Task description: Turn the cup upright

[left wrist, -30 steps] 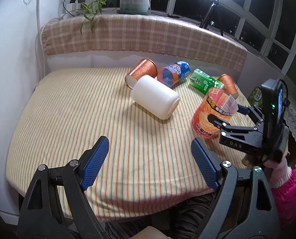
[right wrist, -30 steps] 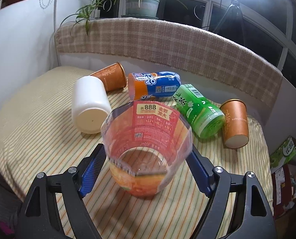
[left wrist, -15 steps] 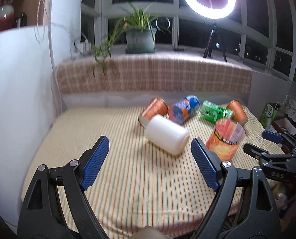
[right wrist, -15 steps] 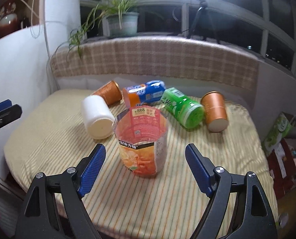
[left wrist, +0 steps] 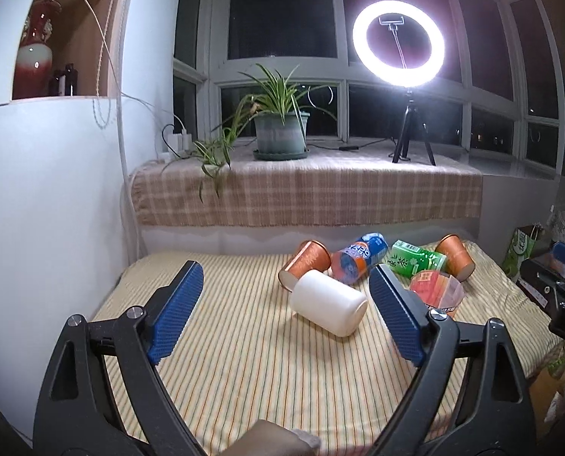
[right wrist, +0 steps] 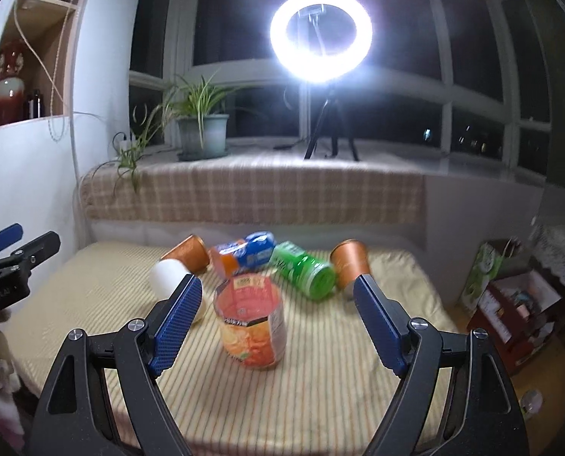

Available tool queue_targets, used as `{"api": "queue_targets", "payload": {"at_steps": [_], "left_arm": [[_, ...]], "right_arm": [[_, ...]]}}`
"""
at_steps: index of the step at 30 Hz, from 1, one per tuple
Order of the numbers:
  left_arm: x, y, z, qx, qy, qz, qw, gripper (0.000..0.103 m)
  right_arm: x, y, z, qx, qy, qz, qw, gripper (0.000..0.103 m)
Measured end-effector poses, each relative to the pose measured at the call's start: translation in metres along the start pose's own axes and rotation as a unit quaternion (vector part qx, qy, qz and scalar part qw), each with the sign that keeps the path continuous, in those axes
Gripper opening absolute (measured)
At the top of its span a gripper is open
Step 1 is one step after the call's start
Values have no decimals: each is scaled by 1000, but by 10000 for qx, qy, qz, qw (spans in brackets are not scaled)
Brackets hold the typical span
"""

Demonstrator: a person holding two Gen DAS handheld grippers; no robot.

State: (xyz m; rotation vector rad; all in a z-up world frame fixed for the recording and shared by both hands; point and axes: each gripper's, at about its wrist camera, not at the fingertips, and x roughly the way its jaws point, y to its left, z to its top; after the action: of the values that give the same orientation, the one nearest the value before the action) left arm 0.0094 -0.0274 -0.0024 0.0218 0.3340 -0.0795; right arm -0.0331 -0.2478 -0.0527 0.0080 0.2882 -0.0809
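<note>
Striped bench under a ring light, night windows behind.
Cup stands upright; both grippers' jaws spread, holding nothing.

Dim rm, ring light glare, fisheye warp

Cup upright before cans (toppled)

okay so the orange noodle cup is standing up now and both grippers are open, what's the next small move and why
Probably bring the left gripper forward toward the white cup, which lies on its side on the striped cloth straight ahead of its open fingers. The orange noodle cup already stands upright, mouth up, free of the right gripper, so it likely needs nothing more.
</note>
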Motion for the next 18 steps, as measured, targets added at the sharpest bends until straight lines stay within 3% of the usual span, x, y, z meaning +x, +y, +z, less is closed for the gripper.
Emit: {"api": "queue_targets", "payload": {"at_steps": [4, 7, 18], "left_arm": [[-6, 0, -5, 14, -67, 24, 10000, 93], [-9, -2, -12, 38, -73, -3, 10000, 103], [-14, -13, -22, 214, -93, 125, 9997, 103]], "right_arm": [[-10, 2, -2, -9, -172, -110, 9998, 82], [-15, -1, -6, 142, -236, -167, 9995, 84], [-23, -6, -15, 242, -352, -342, 9985, 85]]}}
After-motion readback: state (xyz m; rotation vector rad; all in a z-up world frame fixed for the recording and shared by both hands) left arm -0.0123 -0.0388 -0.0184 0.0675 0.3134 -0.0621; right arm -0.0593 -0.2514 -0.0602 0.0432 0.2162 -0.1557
